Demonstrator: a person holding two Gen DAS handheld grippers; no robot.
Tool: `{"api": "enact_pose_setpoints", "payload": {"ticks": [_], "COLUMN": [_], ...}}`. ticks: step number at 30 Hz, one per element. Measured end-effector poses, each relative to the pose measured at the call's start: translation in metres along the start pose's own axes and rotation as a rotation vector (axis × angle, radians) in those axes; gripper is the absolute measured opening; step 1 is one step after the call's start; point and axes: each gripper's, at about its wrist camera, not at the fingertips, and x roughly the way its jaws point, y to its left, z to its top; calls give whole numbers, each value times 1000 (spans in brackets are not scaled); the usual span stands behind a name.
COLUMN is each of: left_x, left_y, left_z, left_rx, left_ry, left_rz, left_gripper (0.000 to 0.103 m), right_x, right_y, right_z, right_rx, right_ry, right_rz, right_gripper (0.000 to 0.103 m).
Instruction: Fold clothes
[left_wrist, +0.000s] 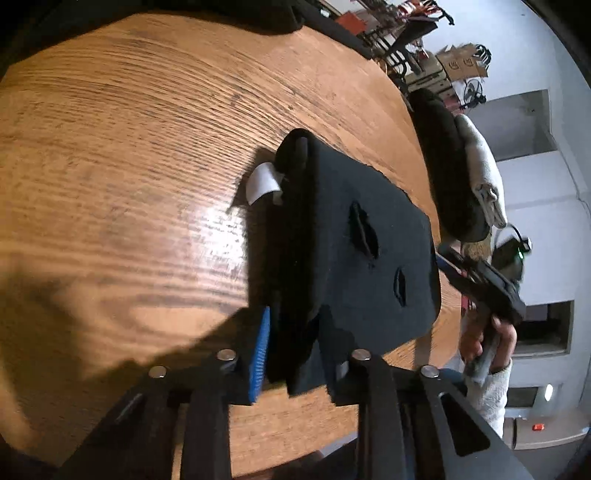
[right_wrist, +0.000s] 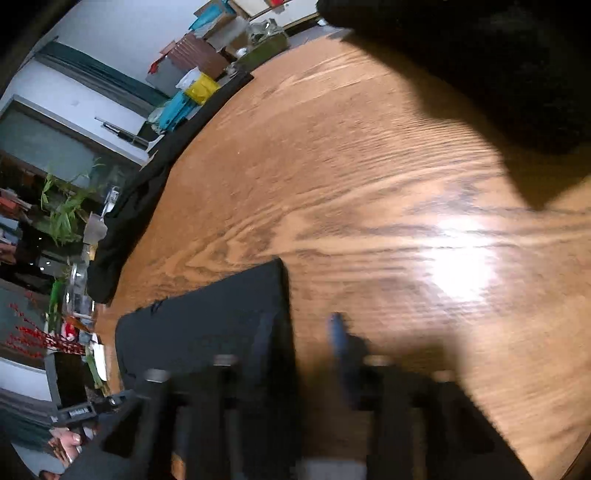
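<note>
Left-wrist view: a folded black garment (left_wrist: 354, 251) lies on the wooden table (left_wrist: 129, 166), running straight out ahead of the left claw (left_wrist: 295, 354), its near edge bunched between the two fingers. The blue-padded finger (left_wrist: 260, 354) sits against the cloth's left side, so the claw reads as clamped on that near edge, tho the far pad is hidden by fabric. A white tag (left_wrist: 262, 182) sticks out at the far left corner, w/ buttonhole-like slits on the top layer.

Likely handling: soft, light, limp fabric that sags and slides easily on the glossy wood; not fragile. Best taken at a folded edge or corner, pinching all layers so the stack doesn't splay.

Right-wrist view, blurred: the same garment (right_wrist: 207, 325) lies just left of the right claw (right_wrist: 291, 354), fingers apart over bare table, nothing between them; the left finger may touch the cloth, can't tell.

Further out: a dark-and-grey pile of clothes (left_wrist: 461, 173) lies at the table's far right edge, beyond the right claw (left_wrist: 484, 284) & the hand (left_wrist: 487, 339) gripping it.
</note>
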Motion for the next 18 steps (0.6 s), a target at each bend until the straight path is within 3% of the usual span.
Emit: {"api": "enact_pose_setpoints", "payload": {"ticks": [2, 3, 7, 10, 12, 13, 17, 18], "left_x": [-3, -4, -3, -2, 1, 2, 1, -2], "left_y": [-1, -1, -3, -6, -10, -10, 0, 2], "left_z": [-10, -15, -24, -25, -25, -25, -31, -32], "left_rx": [3, 3, 24, 44, 68, 77, 70, 58], "left_ry": [-6, -5, -12, -10, -3, 0, 6, 4], "left_rz": [-12, -20, -19, 2, 31, 43, 58, 57], "left_gripper": [51, 53, 55, 54, 43, 34, 30, 30], "right_x": [-17, -22, -27, -19, -15, -13, -14, -16], "right_y": [-1, -2, -2, 1, 3, 3, 6, 5], "right_z": [-15, -24, -52, -60, -64, -65, -69, -71], "right_rx": [-12, -9, 27, 20, -5, -19, -87, -99], "right_ry": [-6, -5, 11, 41, 52, 55, 60, 52], "right_rz": [44, 61, 87, 63, 23, 0, -133, -177], "right_gripper": [61, 64, 65, 58, 45, 43, 1, 0]}}
